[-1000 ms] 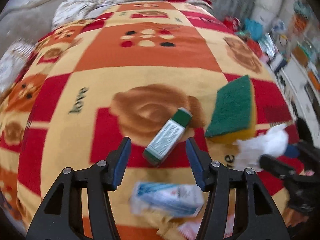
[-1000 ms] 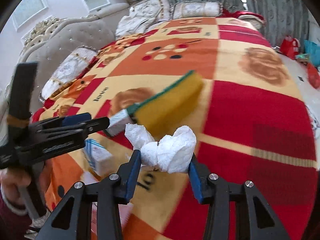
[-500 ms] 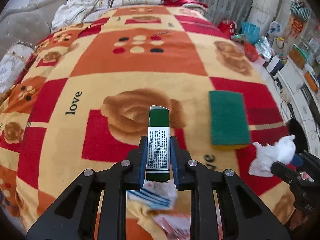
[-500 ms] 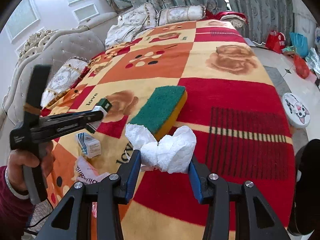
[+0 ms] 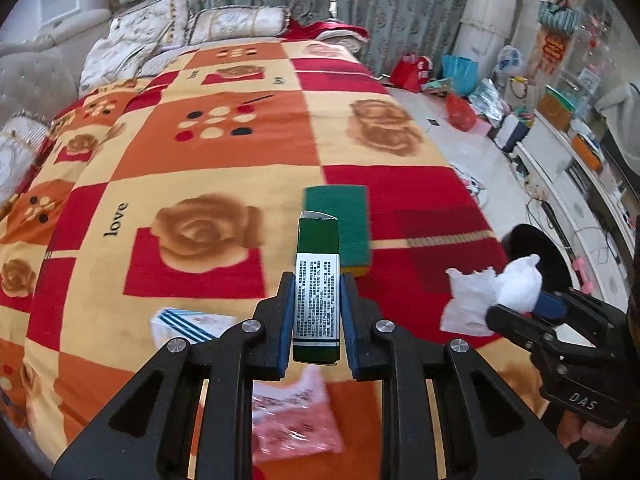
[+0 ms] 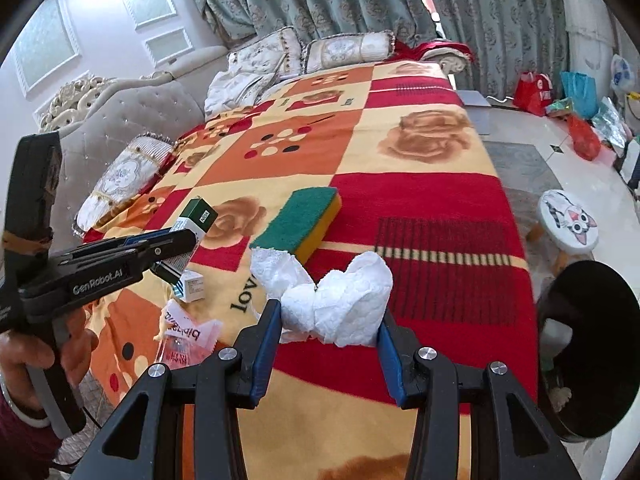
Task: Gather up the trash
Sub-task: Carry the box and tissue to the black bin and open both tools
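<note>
My left gripper [image 5: 316, 280] is shut on a green and white carton [image 5: 317, 300], held upright above the blanket. In the right wrist view that carton [image 6: 194, 216] sticks out of the left gripper [image 6: 176, 240] at the left. My right gripper [image 6: 329, 312] is shut on a crumpled white tissue [image 6: 340, 304], which also shows at the right of the left wrist view as the tissue [image 5: 492, 296]. On the blanket lie a small blue-striped box [image 5: 188, 324], a pink wrapper [image 5: 296, 420] and a green and yellow sponge [image 5: 340, 216].
A black round container [image 6: 588, 344] stands by the bed's right edge. Beyond it on the floor is a stool with a cat picture [image 6: 568, 220]. Pillows [image 6: 344, 50] and a padded headboard [image 6: 132, 112] line the far and left sides. Bags [image 5: 456, 68] crowd the floor.
The left gripper closed on the carton and lifted it off the blanket. Both grippers drew back and rose. The right one kept hold of the tissue.
</note>
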The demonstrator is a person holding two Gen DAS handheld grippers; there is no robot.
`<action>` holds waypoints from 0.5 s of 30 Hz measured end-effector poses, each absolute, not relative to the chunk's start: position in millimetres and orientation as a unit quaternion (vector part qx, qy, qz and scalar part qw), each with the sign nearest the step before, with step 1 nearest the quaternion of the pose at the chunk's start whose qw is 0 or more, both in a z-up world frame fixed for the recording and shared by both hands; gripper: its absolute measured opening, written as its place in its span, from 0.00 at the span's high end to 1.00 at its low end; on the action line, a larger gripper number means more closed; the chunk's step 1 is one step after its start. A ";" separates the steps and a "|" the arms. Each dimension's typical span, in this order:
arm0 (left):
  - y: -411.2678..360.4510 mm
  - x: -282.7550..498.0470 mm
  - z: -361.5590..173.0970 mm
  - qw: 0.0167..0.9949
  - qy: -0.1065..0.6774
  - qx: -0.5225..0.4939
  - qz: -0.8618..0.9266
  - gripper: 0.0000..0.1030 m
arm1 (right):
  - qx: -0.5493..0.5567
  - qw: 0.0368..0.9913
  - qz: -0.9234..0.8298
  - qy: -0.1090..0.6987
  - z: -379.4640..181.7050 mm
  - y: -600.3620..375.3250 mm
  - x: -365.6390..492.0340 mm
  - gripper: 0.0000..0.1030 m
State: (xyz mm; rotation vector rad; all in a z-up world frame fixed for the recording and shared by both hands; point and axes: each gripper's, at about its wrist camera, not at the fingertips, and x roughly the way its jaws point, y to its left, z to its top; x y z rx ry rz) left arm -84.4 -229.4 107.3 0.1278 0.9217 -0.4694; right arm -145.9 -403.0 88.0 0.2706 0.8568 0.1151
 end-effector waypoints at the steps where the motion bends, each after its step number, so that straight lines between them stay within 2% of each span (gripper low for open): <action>1: -234.6 -88.6 108.6 0.867 0.438 0.063 -0.227 0.81 | 0.131 0.899 0.054 0.414 88.2 -404.9 -147.9 0.57; 15: -306.8 -132.9 119.4 0.864 0.413 0.090 -0.271 0.81 | 0.149 0.903 -0.001 0.402 95.1 -461.0 -188.9 0.57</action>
